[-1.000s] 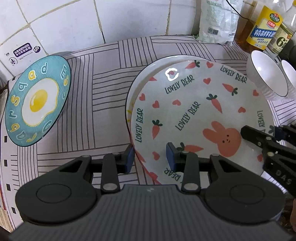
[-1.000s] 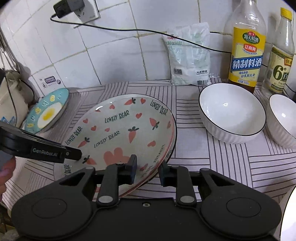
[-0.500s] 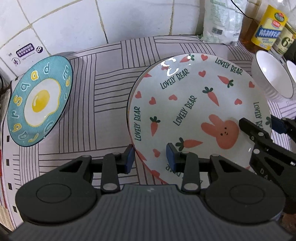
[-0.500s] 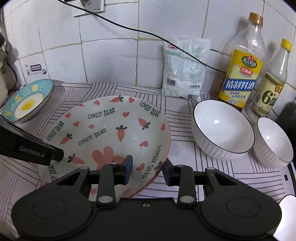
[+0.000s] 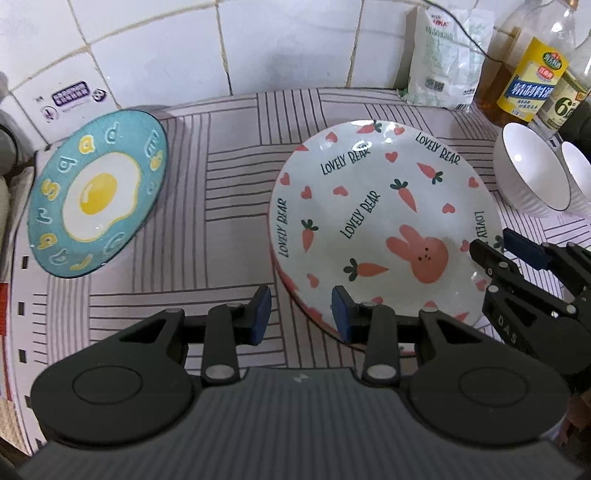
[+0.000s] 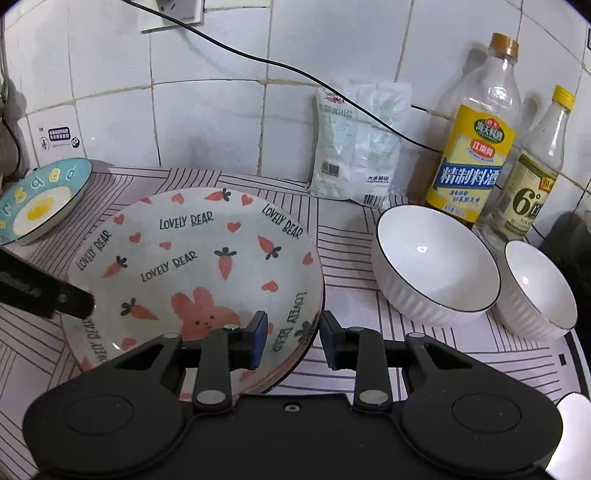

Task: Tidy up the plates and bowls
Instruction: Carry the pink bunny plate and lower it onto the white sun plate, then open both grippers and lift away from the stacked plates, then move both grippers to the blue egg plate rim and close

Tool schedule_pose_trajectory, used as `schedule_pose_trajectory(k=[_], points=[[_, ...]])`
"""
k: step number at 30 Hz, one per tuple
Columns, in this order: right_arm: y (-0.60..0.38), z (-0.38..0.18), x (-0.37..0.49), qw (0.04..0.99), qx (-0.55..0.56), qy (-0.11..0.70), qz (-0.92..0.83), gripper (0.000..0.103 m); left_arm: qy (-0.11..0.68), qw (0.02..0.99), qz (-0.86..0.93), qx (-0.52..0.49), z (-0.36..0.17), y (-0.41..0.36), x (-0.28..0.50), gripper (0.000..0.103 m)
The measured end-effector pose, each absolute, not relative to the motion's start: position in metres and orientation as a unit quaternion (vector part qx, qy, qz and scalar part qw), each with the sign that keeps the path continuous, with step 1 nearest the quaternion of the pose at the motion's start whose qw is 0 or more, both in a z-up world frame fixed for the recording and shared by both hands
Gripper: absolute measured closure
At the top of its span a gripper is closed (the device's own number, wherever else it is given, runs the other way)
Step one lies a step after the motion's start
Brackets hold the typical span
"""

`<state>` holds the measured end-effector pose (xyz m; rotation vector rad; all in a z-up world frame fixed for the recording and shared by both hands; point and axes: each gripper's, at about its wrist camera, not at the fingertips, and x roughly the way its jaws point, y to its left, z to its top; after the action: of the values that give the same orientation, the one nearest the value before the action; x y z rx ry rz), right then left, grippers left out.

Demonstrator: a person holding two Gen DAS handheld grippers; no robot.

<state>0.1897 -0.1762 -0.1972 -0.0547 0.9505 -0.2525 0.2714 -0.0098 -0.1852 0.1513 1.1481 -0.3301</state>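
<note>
A wall of glossy white square tiles (image 6: 207, 122) with stained grey grout rises behind the counter, which is covered by a pale cloth printed with blocks of dark stripes (image 5: 221, 177). A white wall socket (image 6: 171, 14) sits high up, a thin black cable (image 6: 266, 62) trailing from it across the tiles.

Bare striped cloth (image 5: 221, 206) lies open between the egg plate (image 5: 98, 194) and rabbit plate (image 5: 380, 229), while two white bowls (image 6: 437, 264) and bottles (image 6: 474, 147) crowd the right.
</note>
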Motion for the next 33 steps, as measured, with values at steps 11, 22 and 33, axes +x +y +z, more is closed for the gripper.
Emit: schedule_pose_trajectory(k=[11, 22, 33], points=[[-0.163, -0.151, 0.168, 0.887, -0.004, 0.449, -0.112, 0.058, 0.514, 0.841, -0.151, 0.078, -0.140, 0.027, 0.238, 0.068], [-0.127, -0.097, 0.147, 0.903, -0.017, 0.427, -0.054, 0.032, 0.465, 0.868, -0.147, 0.091, -0.093, 0.072, 0.195, 0.043], [-0.082, -0.063, 0.135, 0.918, -0.039, 0.394, 0.014, 0.010, 0.428, 0.897, -0.108, 0.038, -0.072, 0.151, 0.179, 0.029]])
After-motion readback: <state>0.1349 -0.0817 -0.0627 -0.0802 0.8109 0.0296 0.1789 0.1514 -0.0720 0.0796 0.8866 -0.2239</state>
